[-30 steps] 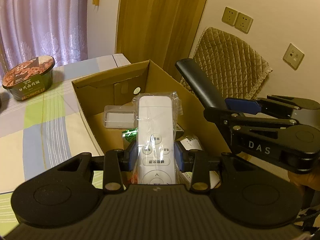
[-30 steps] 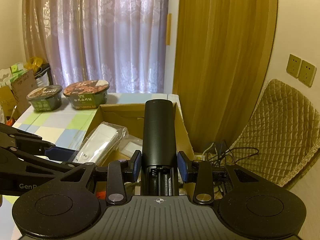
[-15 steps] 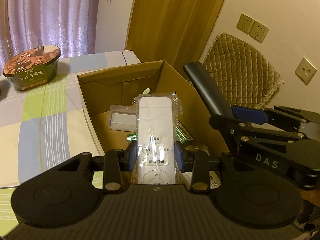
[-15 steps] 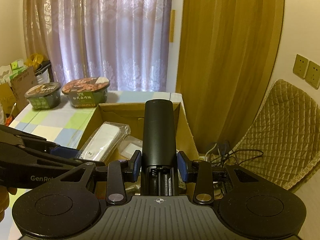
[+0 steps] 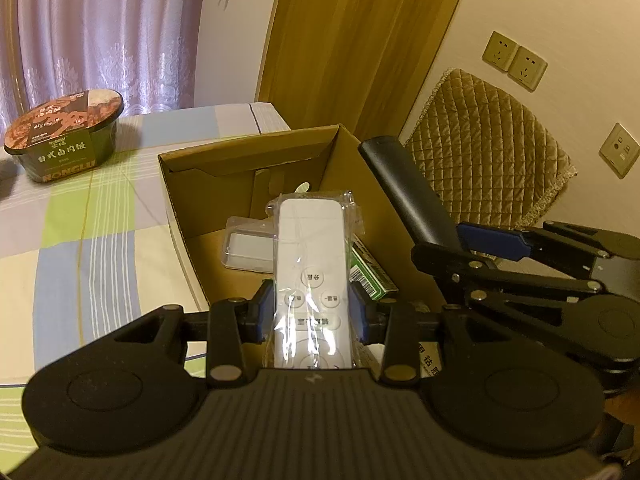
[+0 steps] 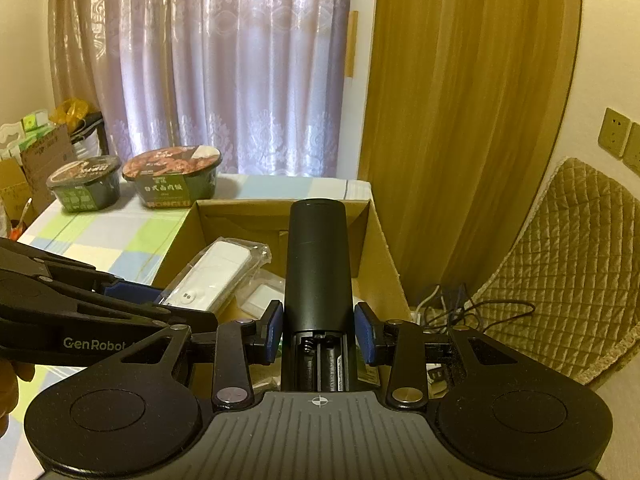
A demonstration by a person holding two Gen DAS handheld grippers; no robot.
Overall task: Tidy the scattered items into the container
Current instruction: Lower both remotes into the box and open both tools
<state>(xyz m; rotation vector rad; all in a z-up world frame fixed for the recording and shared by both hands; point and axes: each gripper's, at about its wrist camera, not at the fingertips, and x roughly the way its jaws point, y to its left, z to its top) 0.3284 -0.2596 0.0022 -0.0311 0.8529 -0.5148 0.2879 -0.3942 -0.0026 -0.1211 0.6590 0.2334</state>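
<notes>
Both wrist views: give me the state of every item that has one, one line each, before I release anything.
left gripper: shut on the white remote.
white remote: plastic-wrapped, held above the box.
right gripper: shut on the black remote.
black remote: held over the box, battery cover off, cells showing.
cardboard box: open, already holding a clear case and a green packet.
two noodle bowls: sealed, on the table.

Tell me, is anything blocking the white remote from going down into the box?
No lid or flap covers the cardboard box. The left gripper holds the bagged white remote above the opening. Below lie a clear plastic case and a green packet, so it would land on those.
</notes>
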